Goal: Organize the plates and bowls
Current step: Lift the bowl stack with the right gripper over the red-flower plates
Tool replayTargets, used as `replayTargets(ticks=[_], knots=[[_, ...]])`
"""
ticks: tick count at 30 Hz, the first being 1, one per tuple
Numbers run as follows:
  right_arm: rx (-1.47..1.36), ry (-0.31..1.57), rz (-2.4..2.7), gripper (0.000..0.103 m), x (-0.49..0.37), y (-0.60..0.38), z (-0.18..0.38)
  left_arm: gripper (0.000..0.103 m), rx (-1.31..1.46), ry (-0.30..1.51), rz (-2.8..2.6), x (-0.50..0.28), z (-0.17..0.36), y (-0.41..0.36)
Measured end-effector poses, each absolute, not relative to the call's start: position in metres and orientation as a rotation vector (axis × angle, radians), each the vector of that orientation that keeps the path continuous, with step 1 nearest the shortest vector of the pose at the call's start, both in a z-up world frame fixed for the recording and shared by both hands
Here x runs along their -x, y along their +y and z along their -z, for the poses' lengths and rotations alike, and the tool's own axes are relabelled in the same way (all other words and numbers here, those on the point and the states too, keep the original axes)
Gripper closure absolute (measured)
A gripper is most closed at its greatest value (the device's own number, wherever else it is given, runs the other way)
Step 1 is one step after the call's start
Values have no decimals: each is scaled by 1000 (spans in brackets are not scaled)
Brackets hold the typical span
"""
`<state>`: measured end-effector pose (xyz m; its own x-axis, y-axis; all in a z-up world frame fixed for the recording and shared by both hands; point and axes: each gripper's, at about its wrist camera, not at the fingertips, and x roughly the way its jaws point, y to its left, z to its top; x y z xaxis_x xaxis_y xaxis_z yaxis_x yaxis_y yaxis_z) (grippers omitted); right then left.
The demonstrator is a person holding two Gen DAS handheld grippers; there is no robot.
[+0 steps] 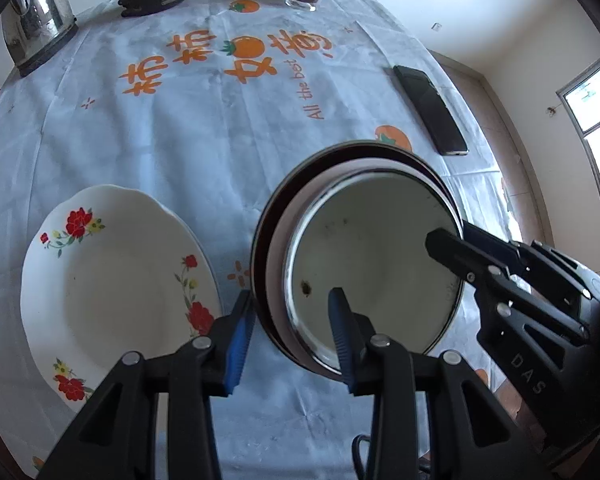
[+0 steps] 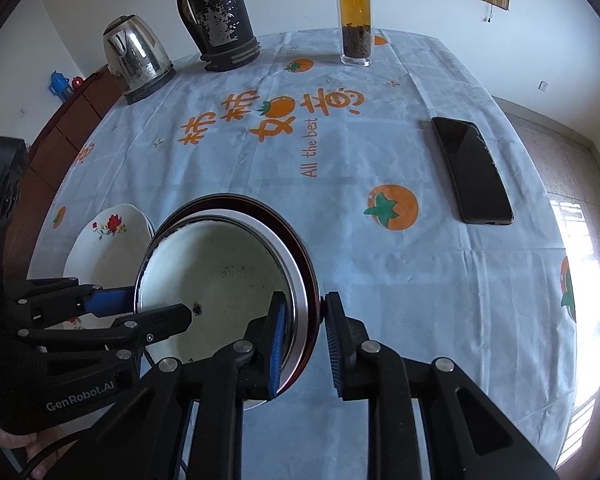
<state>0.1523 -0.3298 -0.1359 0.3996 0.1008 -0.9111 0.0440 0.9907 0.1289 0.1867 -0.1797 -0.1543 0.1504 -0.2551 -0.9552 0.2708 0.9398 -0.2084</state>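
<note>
A stack of nested bowls [image 1: 364,264], a white enamel bowl inside a pink one inside a dark red one, sits on the table. It also shows in the right wrist view [image 2: 224,276]. My left gripper [image 1: 292,332] is open and straddles the stack's left rim, one finger inside, one outside. My right gripper [image 2: 306,344] straddles the stack's right rim, jaws a little apart around it. A white flowered plate [image 1: 116,288] lies left of the stack, also seen in the right wrist view [image 2: 108,248].
A black phone [image 2: 472,168] lies at the right of the tablecloth [image 2: 340,200]. A steel kettle [image 2: 136,56], a black thermos jug [image 2: 216,12] and a glass tea bottle [image 2: 355,20] stand along the far edge.
</note>
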Motion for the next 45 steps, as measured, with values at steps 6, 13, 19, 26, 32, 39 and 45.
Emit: replayTargets(ticks=[6, 13, 19, 26, 32, 39, 45], knots=[[-153, 1154, -61, 82, -152, -325, 119, 68, -5, 1360, 368, -178, 136, -172], [-130, 1160, -102, 82, -152, -306, 112, 68, 33, 1348, 336, -171, 127, -149], [-110, 1176, -144, 82, -154, -284, 114, 68, 59, 1343, 293, -163, 125, -126], [-81, 1180, -185, 82, -158, -258, 112, 68, 96, 1325, 252, -157, 121, -100], [-57, 1185, -222, 82, -163, -232, 114, 68, 120, 1323, 209, -156, 121, -75], [-39, 1197, -257, 82, -170, -205, 120, 68, 143, 1325, 164, -157, 124, -47], [-25, 1218, -272, 82, -177, -185, 128, 68, 153, 1326, 145, -162, 127, -31]])
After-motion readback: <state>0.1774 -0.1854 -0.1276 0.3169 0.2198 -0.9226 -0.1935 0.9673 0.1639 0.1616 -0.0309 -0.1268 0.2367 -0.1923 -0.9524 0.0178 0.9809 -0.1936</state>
